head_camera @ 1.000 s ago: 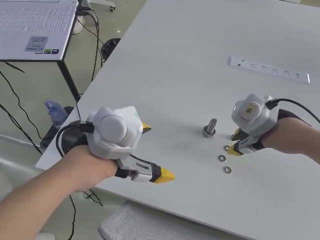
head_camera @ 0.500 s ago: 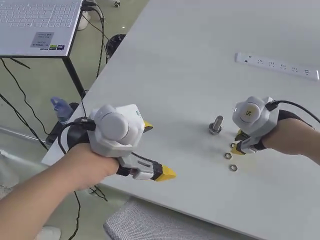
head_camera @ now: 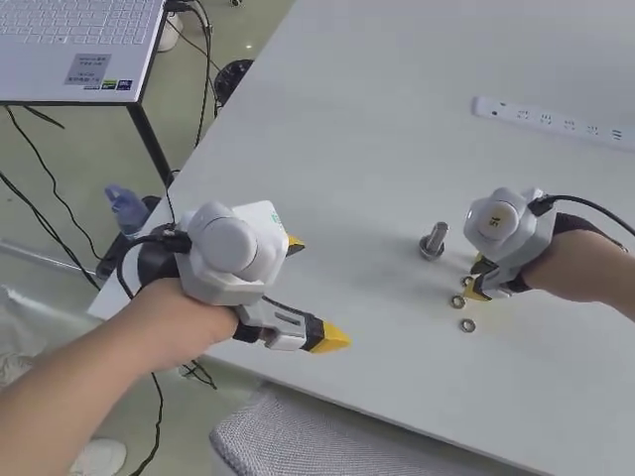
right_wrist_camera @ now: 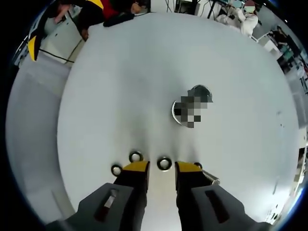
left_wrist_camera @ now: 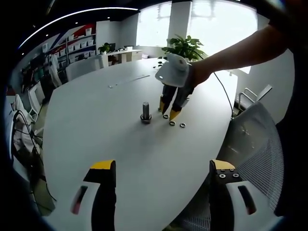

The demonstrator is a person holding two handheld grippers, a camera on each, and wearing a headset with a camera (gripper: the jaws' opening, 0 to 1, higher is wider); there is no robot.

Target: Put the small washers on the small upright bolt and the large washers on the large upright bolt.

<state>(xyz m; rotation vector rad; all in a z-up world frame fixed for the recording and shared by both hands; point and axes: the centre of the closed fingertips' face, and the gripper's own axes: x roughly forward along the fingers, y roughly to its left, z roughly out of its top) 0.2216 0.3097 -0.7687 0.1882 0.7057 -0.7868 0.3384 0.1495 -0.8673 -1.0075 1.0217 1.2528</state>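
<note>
Near the front edge of the white table (head_camera: pixel 327 119), the head view gives me the upright bolt (head_camera: pixel 434 241) with two washers (head_camera: pixel 457 301) lying flat just beside it on the near side. The right gripper (head_camera: pixel 476 280) is down at those washers, its tips close to the table. The left gripper (head_camera: pixel 312 291) hangs well apart from them by the table's edge, jaws spread wide. A power strip (head_camera: pixel 556 121) lies farther back, and a laptop (head_camera: pixel 74 40) sits on a stand off the table.

Through the left gripper view, the left gripper (left_wrist_camera: pixel 162 165) has its jaws wide apart with nothing between them. Ahead stands the upright bolt (left_wrist_camera: pixel 146 111), with the right gripper (left_wrist_camera: pixel 168 111) just beside it and washers (left_wrist_camera: pixel 183 126) on the table at its tips.

Through the right gripper view, the right gripper (right_wrist_camera: pixel 162 166) has its jaws narrowly parted. One washer (right_wrist_camera: pixel 164 163) lies flat in the gap between the tips; I see neither tip touching it. Two more washers (right_wrist_camera: pixel 136 156) lie just outside one jaw. The upright bolt (right_wrist_camera: pixel 199 91) stands ahead, apart from them.
</note>
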